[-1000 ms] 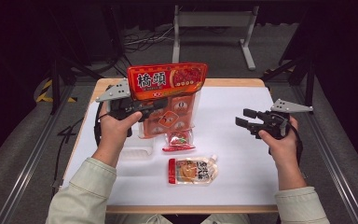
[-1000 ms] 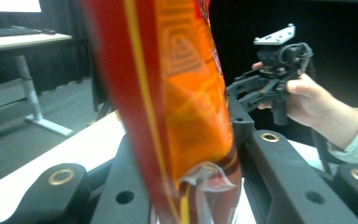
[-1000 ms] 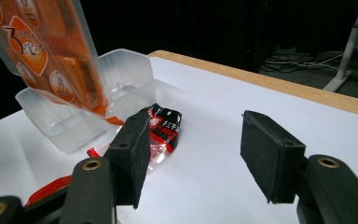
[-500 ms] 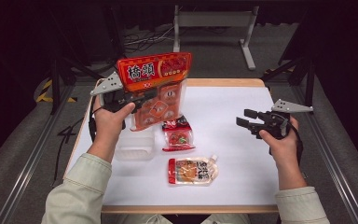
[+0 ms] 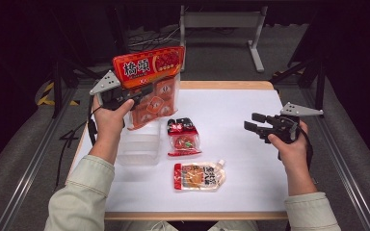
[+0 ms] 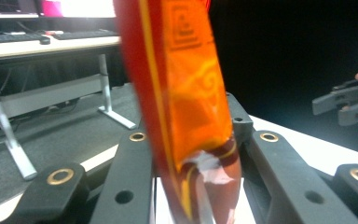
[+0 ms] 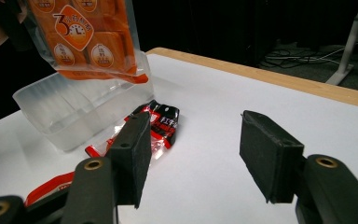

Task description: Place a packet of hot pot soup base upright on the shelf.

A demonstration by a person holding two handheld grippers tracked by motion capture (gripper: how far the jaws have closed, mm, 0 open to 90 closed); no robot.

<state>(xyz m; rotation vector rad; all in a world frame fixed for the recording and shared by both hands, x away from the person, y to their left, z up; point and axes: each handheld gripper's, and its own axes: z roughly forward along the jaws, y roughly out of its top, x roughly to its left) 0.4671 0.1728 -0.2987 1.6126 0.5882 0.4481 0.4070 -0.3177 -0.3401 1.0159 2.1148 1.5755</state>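
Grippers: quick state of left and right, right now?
Left gripper: shut on the orange snack bag, held up above the clear container.
Right gripper: open, nothing between its jaws.

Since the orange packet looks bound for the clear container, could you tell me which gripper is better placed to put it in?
Left: the left gripper holds the orange packet above the clear container; the right gripper is open, farther away.

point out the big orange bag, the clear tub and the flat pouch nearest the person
big orange bag [image 5: 149, 67], high view, red header.
clear tub [image 5: 138, 148], high view, near wall.
flat pouch [image 5: 198, 176], high view, printed front.
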